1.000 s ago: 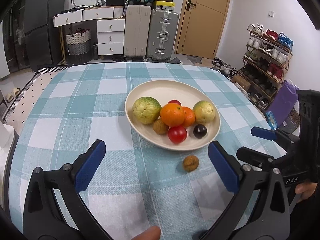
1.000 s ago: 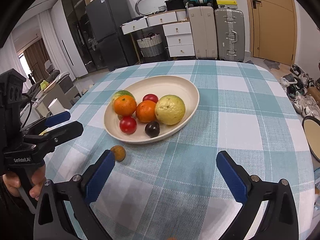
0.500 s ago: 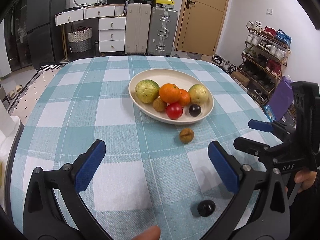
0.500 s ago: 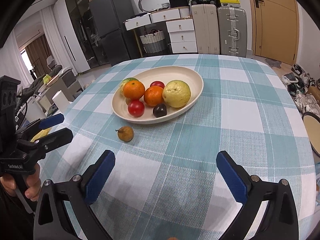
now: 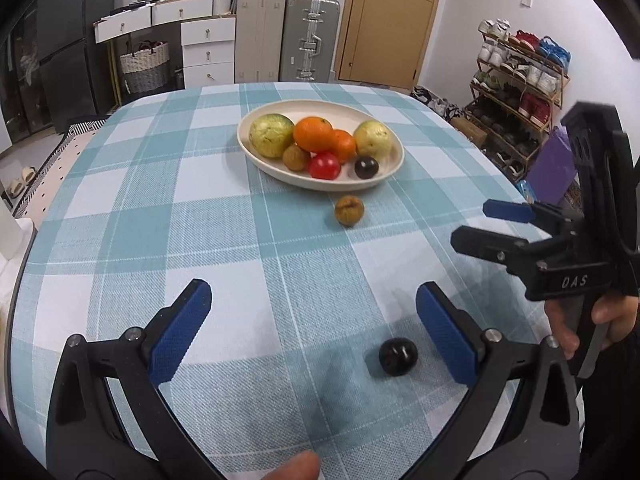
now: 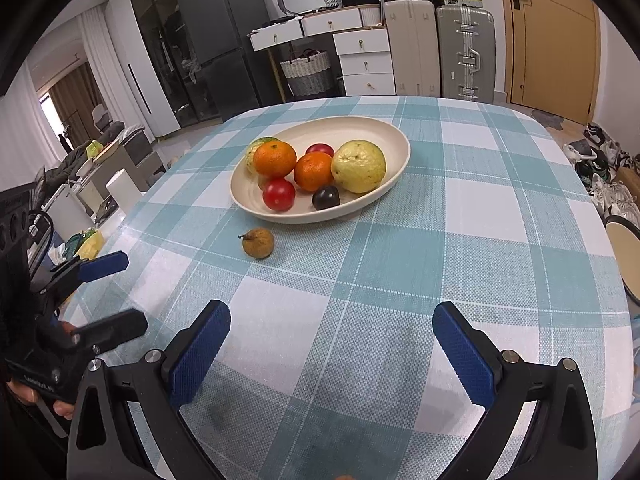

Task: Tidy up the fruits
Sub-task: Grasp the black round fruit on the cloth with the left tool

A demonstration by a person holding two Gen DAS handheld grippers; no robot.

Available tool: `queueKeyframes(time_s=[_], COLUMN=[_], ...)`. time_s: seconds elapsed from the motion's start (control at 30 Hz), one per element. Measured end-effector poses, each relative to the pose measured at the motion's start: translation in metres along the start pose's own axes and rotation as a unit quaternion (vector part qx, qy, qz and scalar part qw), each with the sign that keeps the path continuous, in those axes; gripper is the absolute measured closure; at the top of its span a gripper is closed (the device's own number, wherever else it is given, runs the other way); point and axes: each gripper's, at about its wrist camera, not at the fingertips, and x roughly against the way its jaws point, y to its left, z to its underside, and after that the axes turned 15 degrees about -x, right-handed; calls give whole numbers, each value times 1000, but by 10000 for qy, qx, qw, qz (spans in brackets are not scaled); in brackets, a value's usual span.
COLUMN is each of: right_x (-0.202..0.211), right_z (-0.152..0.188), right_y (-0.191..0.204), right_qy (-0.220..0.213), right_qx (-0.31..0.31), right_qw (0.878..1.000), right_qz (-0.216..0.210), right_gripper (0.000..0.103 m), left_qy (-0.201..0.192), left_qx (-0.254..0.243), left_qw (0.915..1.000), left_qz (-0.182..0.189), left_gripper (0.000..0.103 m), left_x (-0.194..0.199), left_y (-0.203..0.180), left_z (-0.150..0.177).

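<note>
Covering the round table, a blue and white checked cloth (image 5: 132,216) has lots of bare room around the oval bowl (image 5: 256,152). The bowl sits well away from the table's edges and holds two green fruits, two oranges, a red one, a brown one and a dark one. A small brown fruit (image 5: 349,210) lies on the cloth just outside the bowl's near rim. A dark round fruit (image 5: 398,356) lies far from the bowl, close to the left gripper (image 5: 314,332). Its blue tongs are spread wide and hold nothing. The right gripper (image 6: 332,350) hovers low, tongs spread wide too. Suitcases and drawers stand behind the bowl.
</note>
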Motion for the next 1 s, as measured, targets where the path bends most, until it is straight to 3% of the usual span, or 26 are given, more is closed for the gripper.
queueKeyframes(time_s=[0.6, 0.77, 0.83, 1.0], right_x=[-6, -6, -7, -9], right_z=[7, 9, 9, 10], right_y=[2, 3, 2, 1], right_qy=[207, 242, 269, 299], right_qx=[-4, 21, -6, -29], right_qw=[9998, 9997, 9996, 9995], right_qz=[-40, -29, -49, -51], right_gripper=[0, 0, 0, 0], left_qy=[408, 499, 546, 454], left_qx=[-581, -659, -674, -801], left_qw=[9962, 9940, 9927, 9908], left_qz=[502, 713, 841, 997], left_gripper=[2, 13, 24, 39], left_x=[-15, -20, -22, -20], left_y=[-34, -36, -37, -42], left_z=[19, 22, 24, 24])
